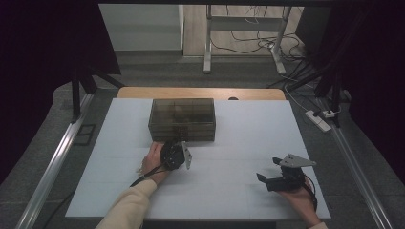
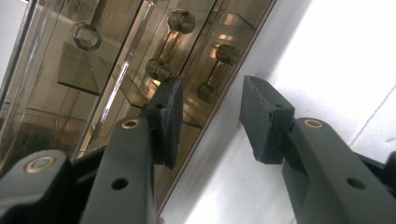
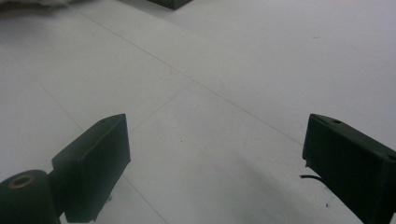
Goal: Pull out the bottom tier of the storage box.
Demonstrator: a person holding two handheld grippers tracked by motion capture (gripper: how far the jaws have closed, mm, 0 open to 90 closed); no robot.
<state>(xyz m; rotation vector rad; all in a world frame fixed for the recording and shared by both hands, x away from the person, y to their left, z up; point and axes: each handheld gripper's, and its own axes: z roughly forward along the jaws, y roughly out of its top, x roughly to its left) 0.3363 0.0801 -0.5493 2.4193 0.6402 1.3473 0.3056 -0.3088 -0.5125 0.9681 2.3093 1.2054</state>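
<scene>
A smoky see-through drawer box [image 1: 181, 119] stands on the white table [image 1: 239, 138], toward the back centre. My left gripper [image 1: 178, 142] is held right at its front face, jaws open. In the left gripper view the box front [image 2: 93, 93] shows close and tilted, with small dumbbell-shaped drawer handles [image 2: 170, 44]. One handle [image 2: 212, 74] lies just beyond the gap of the left gripper [image 2: 212, 93], untouched. My right gripper [image 1: 268, 169] rests low at the table's front right, open and holding nothing. The right gripper view shows the same gripper [image 3: 215, 154] over bare white surface.
A wooden edge [image 1: 200, 93] shows behind the white surface. Metal rails [image 1: 57, 157] run along both sides of the table. A power strip [image 1: 319, 120] and cables lie on the floor at the right. A corner of the box [image 3: 170, 3] shows at the top of the right gripper view.
</scene>
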